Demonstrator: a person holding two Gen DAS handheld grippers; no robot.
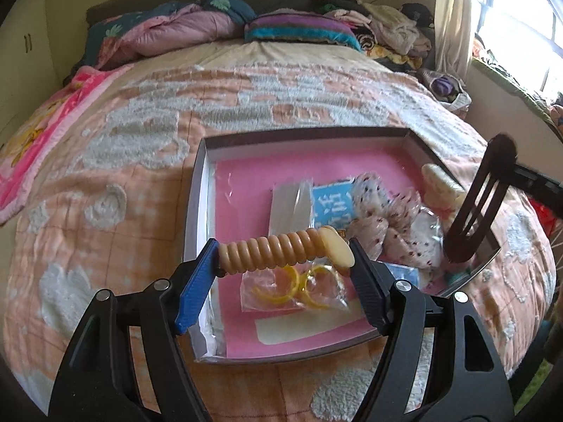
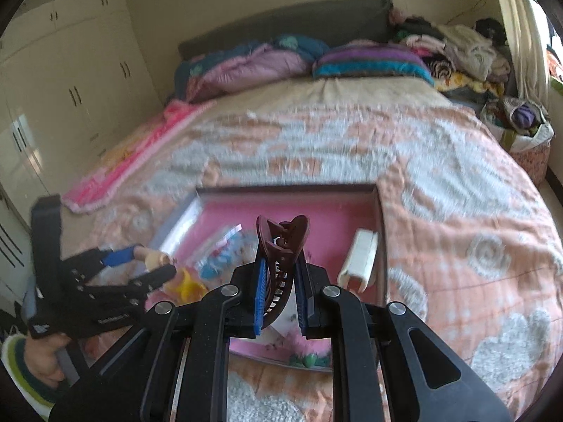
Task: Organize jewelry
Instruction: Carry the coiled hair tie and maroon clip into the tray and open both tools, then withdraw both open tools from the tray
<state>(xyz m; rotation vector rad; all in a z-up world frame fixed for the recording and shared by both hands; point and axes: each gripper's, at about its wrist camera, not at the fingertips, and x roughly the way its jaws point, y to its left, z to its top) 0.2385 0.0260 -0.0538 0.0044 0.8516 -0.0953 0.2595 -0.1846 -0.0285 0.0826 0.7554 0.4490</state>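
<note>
An open box with a pink floor (image 1: 246, 197) lies on the bed; it also shows in the right wrist view (image 2: 330, 211). My left gripper (image 1: 285, 260) is shut on a stack of tan bangles (image 1: 274, 249) and holds it above the box's near side. My right gripper (image 2: 279, 288) is shut on a dark brown hair claw clip (image 2: 281, 242), which shows upright over the box's right corner in the left wrist view (image 1: 478, 204). In the box lie a bag of yellow bangles (image 1: 299, 288), a dotted white scrunchie (image 1: 390, 225), a blue card (image 1: 332, 207) and a cream clip (image 2: 360, 260).
The box rests on a peach and white bedspread (image 1: 140, 133). Pillows and folded blankets (image 1: 197, 24) lie at the head of the bed. A pile of clothes (image 1: 390, 24) sits at the far right near the window. White wardrobes (image 2: 52, 88) stand to the left.
</note>
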